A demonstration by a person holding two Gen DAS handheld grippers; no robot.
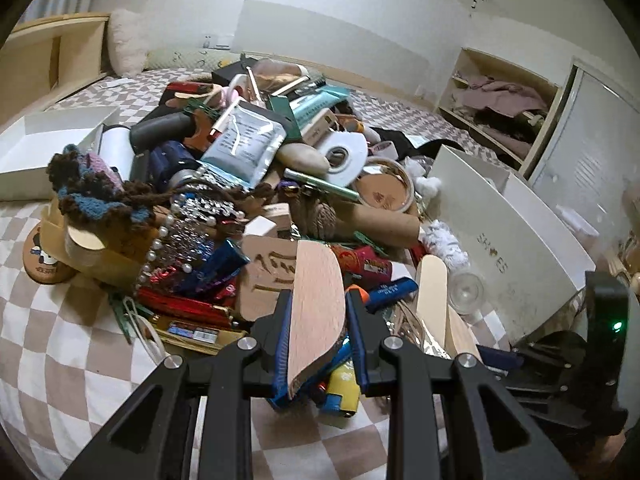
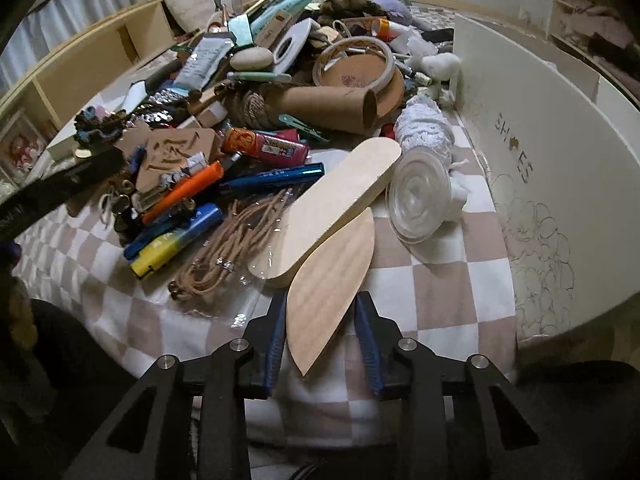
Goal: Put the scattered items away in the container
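A heap of scattered items [image 1: 256, 184] lies on the checkered bed cover. My left gripper [image 1: 316, 300] is shut on a leaf-shaped wooden piece [image 1: 316, 304], held tilted above lighters and pens. My right gripper [image 2: 322, 300] is shut on a second leaf-shaped wooden piece [image 2: 332, 280], whose tip rests against a pale oblong wooden board [image 2: 344, 196]. The white shoe box [image 1: 508, 240] stands to the right; it also shows in the right wrist view [image 2: 552, 184].
A clear plastic lid [image 2: 418, 196], white yarn [image 2: 424, 128], a cardboard tube [image 2: 332, 110], a cord bundle [image 2: 236, 232] and lighters [image 2: 168, 248] lie near the right gripper. An open white box [image 1: 44, 148] sits far left. Shelves [image 1: 500, 108] stand behind.
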